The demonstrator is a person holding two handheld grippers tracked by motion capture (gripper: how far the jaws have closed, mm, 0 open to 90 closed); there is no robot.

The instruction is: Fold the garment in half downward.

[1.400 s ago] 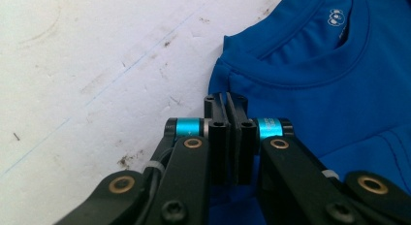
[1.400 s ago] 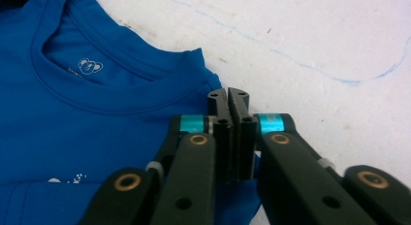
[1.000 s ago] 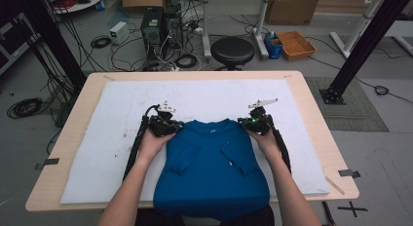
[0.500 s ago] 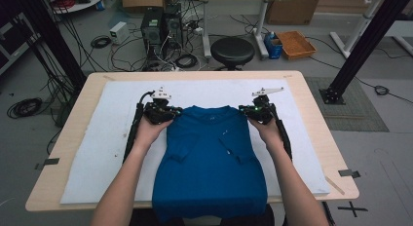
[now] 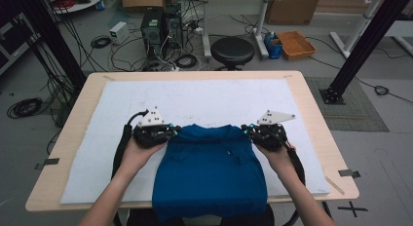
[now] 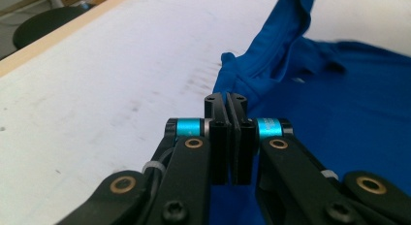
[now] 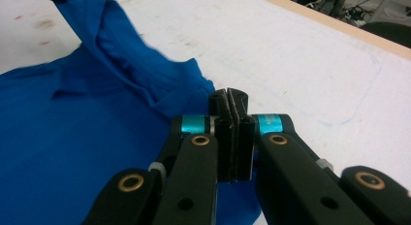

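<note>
A blue polo shirt (image 5: 209, 172) lies front up on the white mat (image 5: 204, 102) that covers the wooden surface (image 5: 311, 109), its collar toward the far side and its hem hanging over the near edge between the person's forearms; the left tool (image 5: 174, 130) sits at the shirt's left shoulder and the right tool (image 5: 246, 130) at its right shoulder, each held in a hand that comes in from the bottom of the high view; in the left gripper view the left tool (image 6: 227, 101) has its jaws pressed together with the blue cloth (image 6: 339, 113) pinched at the tips, the shoulder edge bunched and lifted just beyond them; in the right gripper view the right tool (image 7: 229, 100) is likewise closed tight on the shirt's (image 7: 72, 133) edge, the fabric rising in a fold toward the far corner; the collar region between the two tools stands raised off the mat, while the shirt's body rests flat.
</note>
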